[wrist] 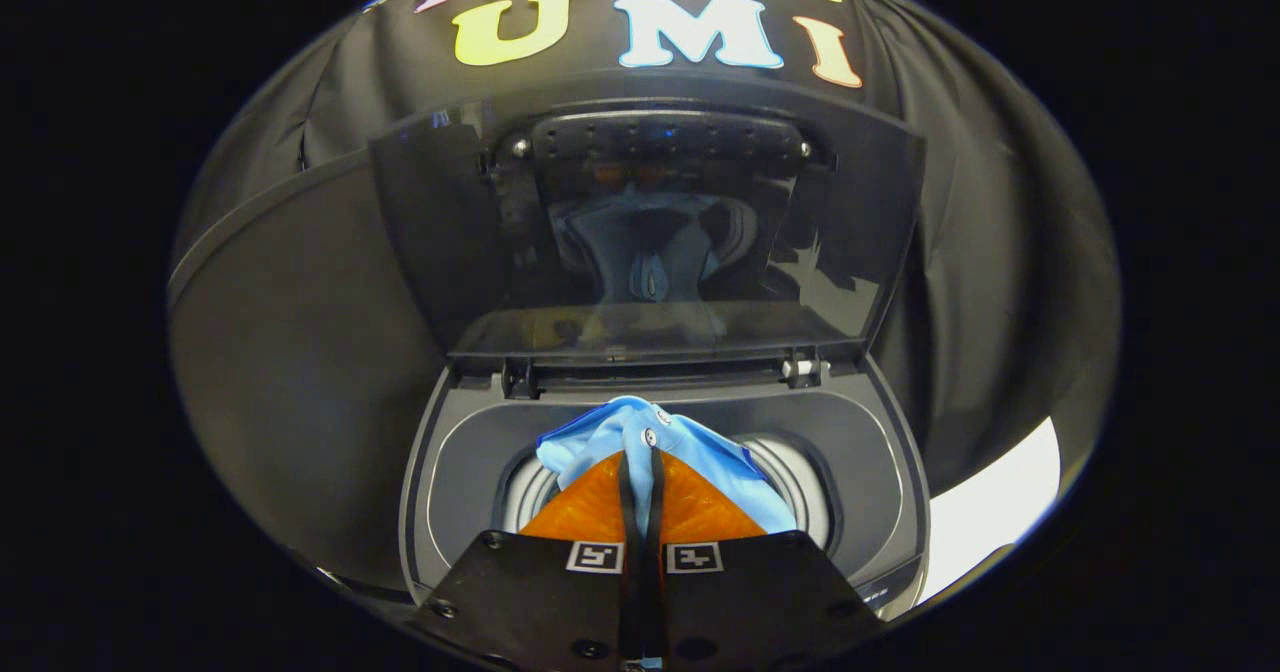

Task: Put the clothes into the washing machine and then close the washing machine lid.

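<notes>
Gripper (pixel 641 457) with orange fingers (pixel 590 507) clenched on light blue cloth garment (pixel 640 432), held over round drum opening (pixel 800 482) of dark grey top-loading washing machine (pixel 480 452), tinted transparent lid (pixel 650 242) standing upright behind

1. The garment (pixel 640 442) is soft light blue cloth, matt and wrinkled.
2. The washing machine lid (pixel 640 242) looks like dark glossy glass or plastic; it gives reflections.
3. The machine top (pixel 880 492) is smooth grey plastic, slightly shiny.
4. The drum rim (pixel 805 497) looks like bright metal.
5. The gripper (pixel 641 462) has translucent orange plastic fingers (pixel 590 512), pressed on the cloth.
</notes>
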A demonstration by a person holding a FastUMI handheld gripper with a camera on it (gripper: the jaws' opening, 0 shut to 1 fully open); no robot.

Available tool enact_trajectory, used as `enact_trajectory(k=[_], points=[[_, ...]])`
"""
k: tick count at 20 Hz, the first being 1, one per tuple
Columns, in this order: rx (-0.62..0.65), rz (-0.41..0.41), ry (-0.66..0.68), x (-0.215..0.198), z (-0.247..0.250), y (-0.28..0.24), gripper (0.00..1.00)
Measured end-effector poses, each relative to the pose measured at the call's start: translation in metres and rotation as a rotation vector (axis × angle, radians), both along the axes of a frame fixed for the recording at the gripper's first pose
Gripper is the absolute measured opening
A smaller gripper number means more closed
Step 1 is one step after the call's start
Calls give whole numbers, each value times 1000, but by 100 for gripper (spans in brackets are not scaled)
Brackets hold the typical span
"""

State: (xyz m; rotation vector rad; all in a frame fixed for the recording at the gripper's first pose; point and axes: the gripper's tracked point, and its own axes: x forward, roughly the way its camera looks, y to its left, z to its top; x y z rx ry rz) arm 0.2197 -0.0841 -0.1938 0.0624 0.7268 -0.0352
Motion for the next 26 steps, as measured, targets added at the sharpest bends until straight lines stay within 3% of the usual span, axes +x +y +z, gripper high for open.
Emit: enact_trajectory(k=[2,5,9,26], points=[[10,6,20,-2,-6,4,5],[-22,11,12,-2,-6,5,24],[-57,25,-31,0,12,5,97],[-72,43,-507,57,182,4,97]])
